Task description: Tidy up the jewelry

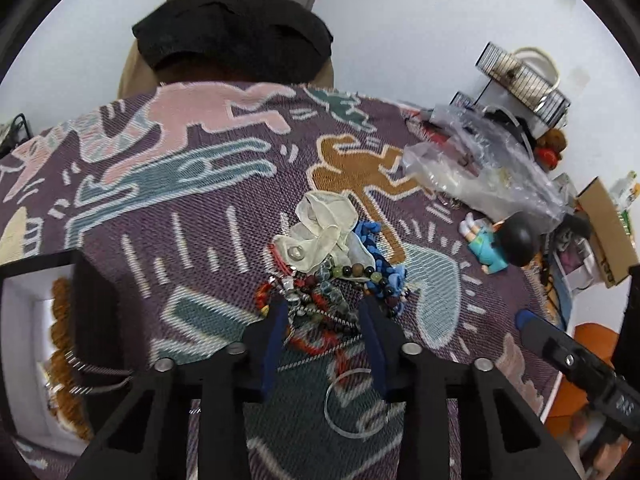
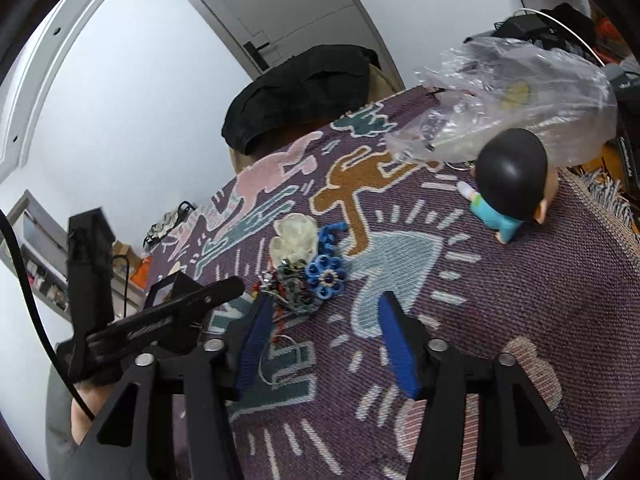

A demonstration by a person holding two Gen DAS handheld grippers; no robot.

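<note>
A: Why is everything heaped in one spot?

B: We read the pile [image 1: 320, 276] as the unsorted jewelry: beads, red strands, a blue flower piece [image 2: 326, 278] and a pale ribbon [image 1: 324, 220], all tangled together mid-cloth [image 1: 200, 208]. The box [image 1: 44, 320] at our left edge, with a brown strand already in it, looks like the destination (a chain trails over its rim).

A: And the left gripper [image 1: 324, 308]?

B: Its fingers are spread moderately, straddling the near edge of the pile. Beads and a silver chain lie between them, but we see no pinch yet; whether the tips touch the strands we cannot tell. A clear bangle [image 1: 356, 404] lies on the cloth just beneath it.

A: The right gripper [image 2: 324, 320]?

B: Wide apart and holding nothing. It hangs just right of the pile, its left finger near the beads, its right one over bare cloth. We judge it is waiting to steady or take a piece once the left lifts one free.

A: Risks?

B: The strands are interlocked, so pulling one may drag the rest. The doll [image 2: 508, 184] and plastic bag [image 2: 520, 92] sit well apart.
</note>
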